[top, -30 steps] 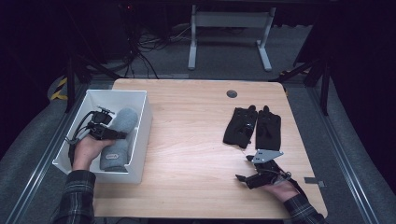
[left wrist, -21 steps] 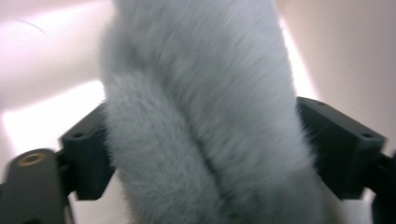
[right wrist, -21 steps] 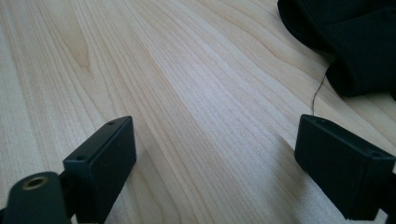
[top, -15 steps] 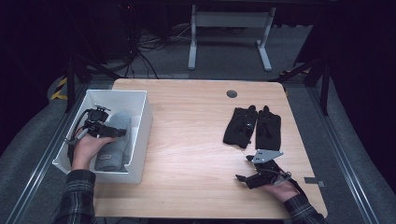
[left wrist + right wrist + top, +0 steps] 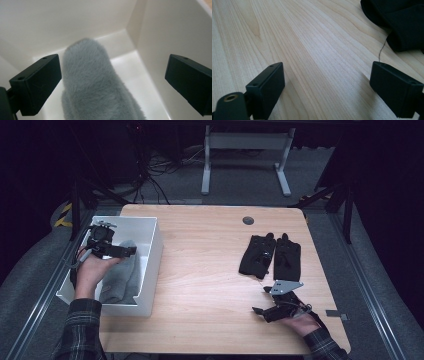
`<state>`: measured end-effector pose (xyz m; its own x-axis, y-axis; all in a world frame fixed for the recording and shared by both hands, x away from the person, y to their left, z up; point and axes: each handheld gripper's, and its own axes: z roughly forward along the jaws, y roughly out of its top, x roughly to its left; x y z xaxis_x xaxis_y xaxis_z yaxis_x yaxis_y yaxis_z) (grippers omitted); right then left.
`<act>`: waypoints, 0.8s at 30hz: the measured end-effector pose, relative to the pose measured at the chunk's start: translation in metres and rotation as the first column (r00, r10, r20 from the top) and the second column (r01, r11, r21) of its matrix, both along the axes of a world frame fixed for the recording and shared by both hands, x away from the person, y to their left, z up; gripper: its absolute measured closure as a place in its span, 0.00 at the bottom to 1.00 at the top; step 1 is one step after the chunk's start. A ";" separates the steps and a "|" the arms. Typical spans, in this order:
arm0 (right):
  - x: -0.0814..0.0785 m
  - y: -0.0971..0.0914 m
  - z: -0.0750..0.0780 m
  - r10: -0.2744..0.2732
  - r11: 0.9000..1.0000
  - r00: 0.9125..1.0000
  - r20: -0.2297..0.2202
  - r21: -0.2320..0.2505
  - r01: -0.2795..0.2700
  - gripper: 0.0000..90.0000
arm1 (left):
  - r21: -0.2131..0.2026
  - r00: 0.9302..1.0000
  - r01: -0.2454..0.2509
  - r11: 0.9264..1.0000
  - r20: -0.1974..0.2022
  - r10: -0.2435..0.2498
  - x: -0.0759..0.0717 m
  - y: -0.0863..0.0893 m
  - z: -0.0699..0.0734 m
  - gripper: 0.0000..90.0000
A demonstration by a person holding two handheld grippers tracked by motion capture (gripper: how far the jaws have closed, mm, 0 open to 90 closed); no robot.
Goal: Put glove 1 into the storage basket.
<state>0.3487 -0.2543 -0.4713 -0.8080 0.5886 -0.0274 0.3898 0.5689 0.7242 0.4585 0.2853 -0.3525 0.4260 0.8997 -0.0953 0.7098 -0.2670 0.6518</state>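
A grey fluffy mitten (image 5: 121,274) lies in the white bin (image 5: 156,251) at the table's left edge. My left gripper (image 5: 131,251) hovers over it with its jaws pointing right. Its jaws have just been opening. In the left gripper view my left gripper (image 5: 112,75) stands wide open, and the grey mitten (image 5: 95,85) lies free below the pads against the bin's floor and wall (image 5: 165,27). Two black gloves (image 5: 270,255) lie side by side on the right of the table. My right gripper (image 5: 261,310) rests open near the front right edge, a short way from the gloves (image 5: 397,22).
The wooden table (image 5: 205,260) has a dark round grommet (image 5: 248,220) near its far edge. A small grey tag (image 5: 337,314) sits at the right front edge. Metal rails run along both sides, and a desk frame stands beyond on the dark floor.
The left gripper has let go of the grey mitten, which has settled flat in the bin, and the left hand has risen. The right gripper has stayed put.
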 end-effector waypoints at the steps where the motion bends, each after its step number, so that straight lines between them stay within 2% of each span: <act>1: 0.000 0.000 0.000 0.000 1.000 1.000 0.000 0.000 0.000 0.14 | -0.012 1.000 0.010 1.000 0.006 -0.010 -0.001 -0.003 0.004 0.01; 7: 0.000 0.000 0.000 0.000 1.000 1.000 0.000 0.000 0.000 0.14 | -0.043 0.997 0.056 0.998 0.058 -0.053 -0.007 -0.026 0.024 0.01; 8: 0.000 0.000 0.000 0.000 1.000 1.000 0.000 0.000 0.000 0.14 | -0.043 0.997 0.056 0.998 0.058 -0.053 -0.007 -0.026 0.024 0.01; 12: 0.000 0.000 0.000 0.000 1.000 1.000 0.000 0.000 0.000 0.14 | -0.057 0.993 0.097 0.994 0.080 -0.092 -0.010 -0.046 0.035 0.01; 20: 0.000 0.000 0.000 0.000 1.000 1.000 0.000 0.000 0.000 0.14 | -0.059 0.981 0.164 0.985 0.117 -0.156 -0.020 -0.088 0.049 0.01; 24: 0.000 0.000 0.000 0.000 1.000 1.000 0.000 0.000 0.000 0.14 | -0.066 0.969 0.216 0.974 0.138 -0.206 -0.028 -0.114 0.053 0.01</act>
